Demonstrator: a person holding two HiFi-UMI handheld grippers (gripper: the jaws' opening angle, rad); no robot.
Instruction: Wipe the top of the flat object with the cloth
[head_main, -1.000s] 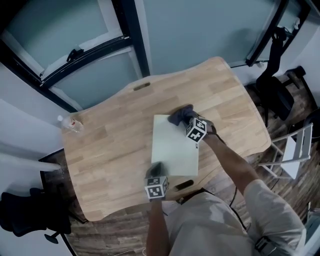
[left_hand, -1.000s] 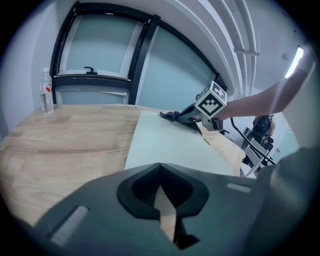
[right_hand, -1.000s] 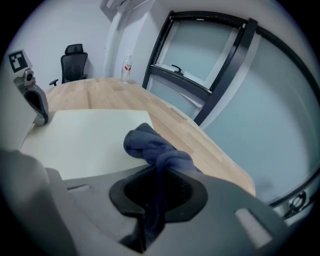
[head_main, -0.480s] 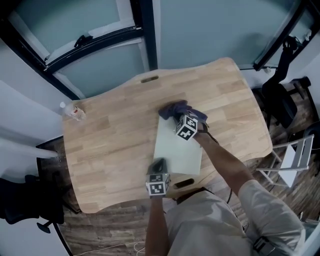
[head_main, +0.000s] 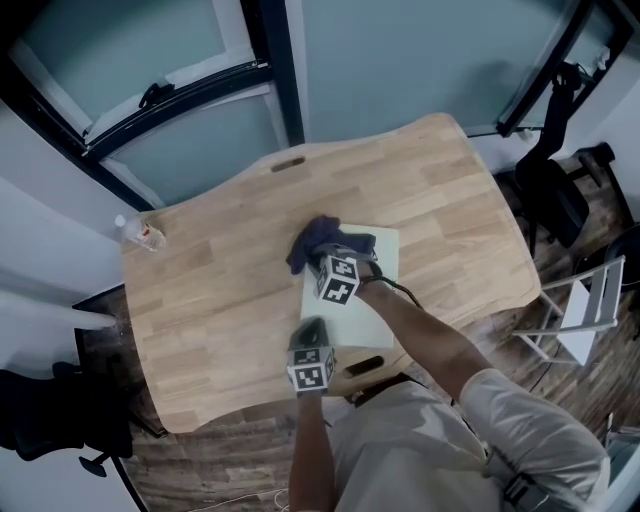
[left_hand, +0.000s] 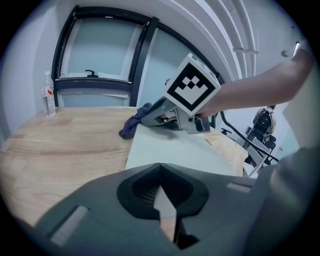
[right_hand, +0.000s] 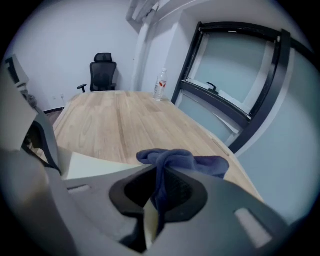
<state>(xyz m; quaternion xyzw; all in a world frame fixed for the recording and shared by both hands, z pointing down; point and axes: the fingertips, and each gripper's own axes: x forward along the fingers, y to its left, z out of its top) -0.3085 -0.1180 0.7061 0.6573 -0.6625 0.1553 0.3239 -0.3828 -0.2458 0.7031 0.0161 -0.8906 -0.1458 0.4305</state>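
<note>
A flat white board (head_main: 384, 254) (left_hand: 175, 150) lies on the wooden table (head_main: 220, 290). The dark blue cloth (head_main: 312, 240) (right_hand: 181, 159) sits at the board's far left corner, partly over the table. My right gripper (head_main: 325, 253) (right_hand: 154, 200) is shut on the cloth and presses it down; it also shows in the left gripper view (left_hand: 161, 113). My left gripper (head_main: 312, 331) (left_hand: 161, 201) is at the board's near left corner, jaws closed on its edge. My right arm hides the middle of the board in the head view.
A water bottle (head_main: 141, 236) (left_hand: 47, 100) (right_hand: 160, 85) stands at the table's far left edge. Black office chairs sit left (head_main: 50, 415) and right (head_main: 555, 190) of the table, with a white folding chair (head_main: 590, 300) at the right. Window frames run behind the table.
My right gripper has dragged the cloth leftward along the board's far end, from its right corner to its left corner. The left gripper has stayed at the near corner.
</note>
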